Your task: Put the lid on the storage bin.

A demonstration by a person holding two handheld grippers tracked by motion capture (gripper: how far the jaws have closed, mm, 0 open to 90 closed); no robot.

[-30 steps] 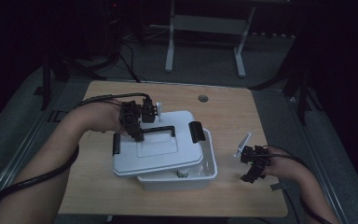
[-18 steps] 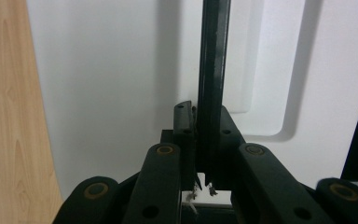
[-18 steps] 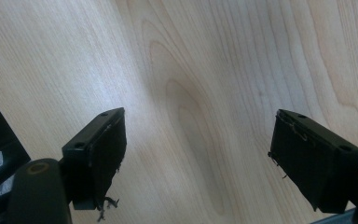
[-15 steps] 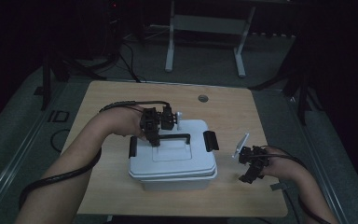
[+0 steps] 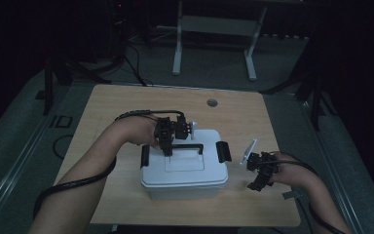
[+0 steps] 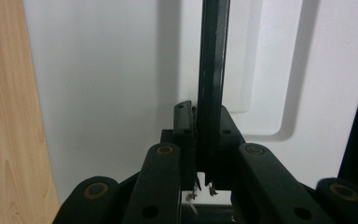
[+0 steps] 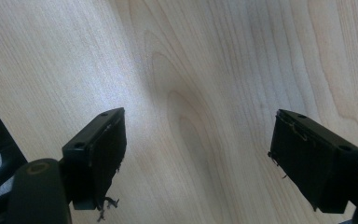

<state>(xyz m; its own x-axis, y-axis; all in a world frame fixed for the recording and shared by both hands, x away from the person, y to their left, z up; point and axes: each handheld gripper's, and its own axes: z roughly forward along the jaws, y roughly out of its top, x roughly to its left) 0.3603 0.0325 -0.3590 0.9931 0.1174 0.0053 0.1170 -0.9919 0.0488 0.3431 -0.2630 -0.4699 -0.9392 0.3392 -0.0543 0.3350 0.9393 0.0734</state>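
A white rectangular plastic storage box is seen near the middle of the light wooden table, its flat white lid seated squarely on top. The lid's thin black bar handle is clamped between the fully closed jaws of the left gripper, above the lid's rear half. To the right of the box, well clear of it, the right gripper is held over bare wood with its jaws spread wide and nothing between them.
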